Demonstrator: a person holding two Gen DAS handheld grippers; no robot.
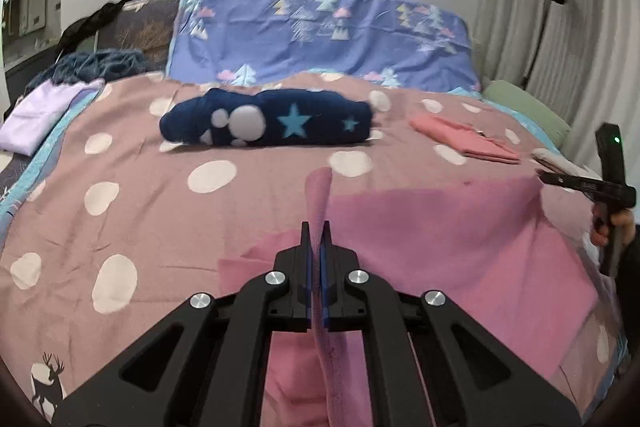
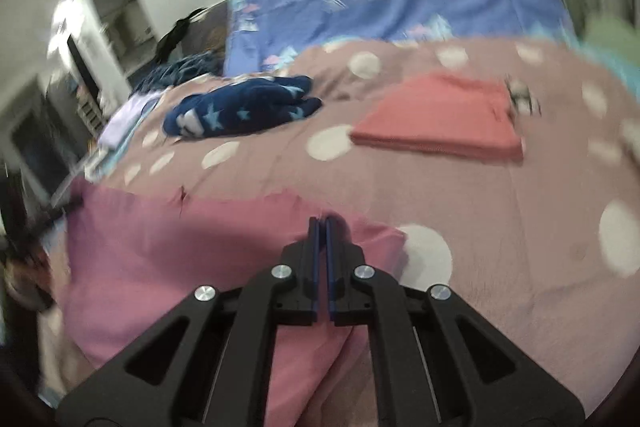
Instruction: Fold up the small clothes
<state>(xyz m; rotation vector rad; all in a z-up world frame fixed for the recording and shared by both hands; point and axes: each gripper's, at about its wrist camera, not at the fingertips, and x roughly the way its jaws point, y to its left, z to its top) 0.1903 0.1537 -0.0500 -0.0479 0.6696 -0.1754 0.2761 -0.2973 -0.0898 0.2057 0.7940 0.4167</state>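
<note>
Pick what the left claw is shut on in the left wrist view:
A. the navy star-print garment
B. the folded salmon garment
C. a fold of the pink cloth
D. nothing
C: the left claw is shut with a strip of the pink cloth running between its pads, while the navy garment and salmon garment lie untouched farther up the bed.

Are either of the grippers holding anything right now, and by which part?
Both hold the pink cloth: the left gripper pinches a raised fold at its near-left edge; the right gripper appears shut on its right-hand edge.
</note>
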